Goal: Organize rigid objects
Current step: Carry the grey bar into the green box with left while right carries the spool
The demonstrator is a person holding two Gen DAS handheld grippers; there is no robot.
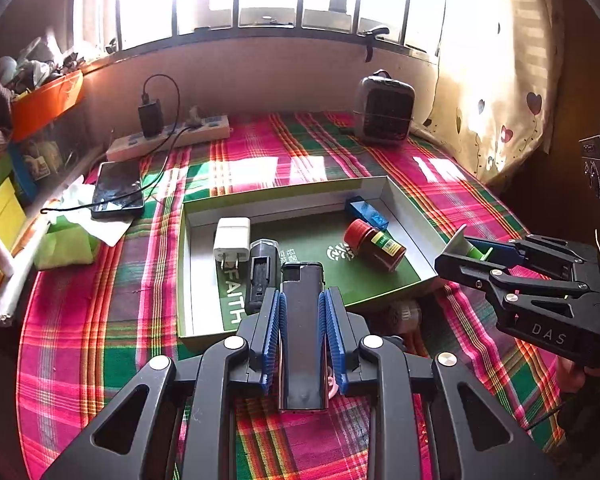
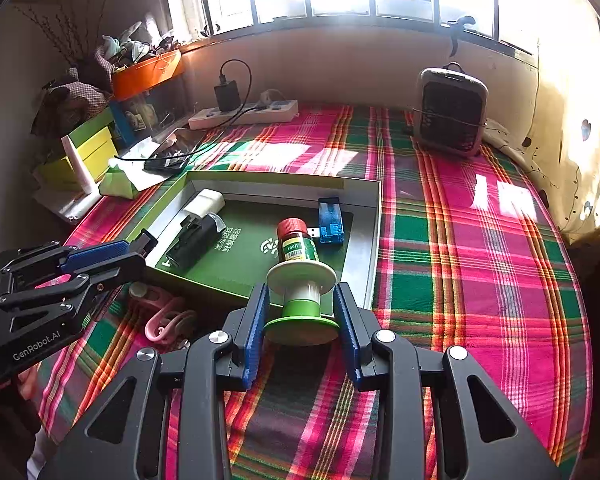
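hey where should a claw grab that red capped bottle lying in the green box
Grip the red-capped bottle across its round body, just below the cap, coming down from above. It lies on its side on the box floor with clear space on both flanks for the fingers.

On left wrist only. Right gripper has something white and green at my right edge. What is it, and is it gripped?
Observer: A spool, white flange forward, green flange behind. The right gripper has a pad against each side of the green flange.
Operator: Anything hidden under my gripper?
Observer: A pink clip lies on the cloth, just outside the near edge of the box.
Operator: Blue thing behind the bottle?
Observer: A blue USB stick. Its metal plug points toward the red-capped bottle.
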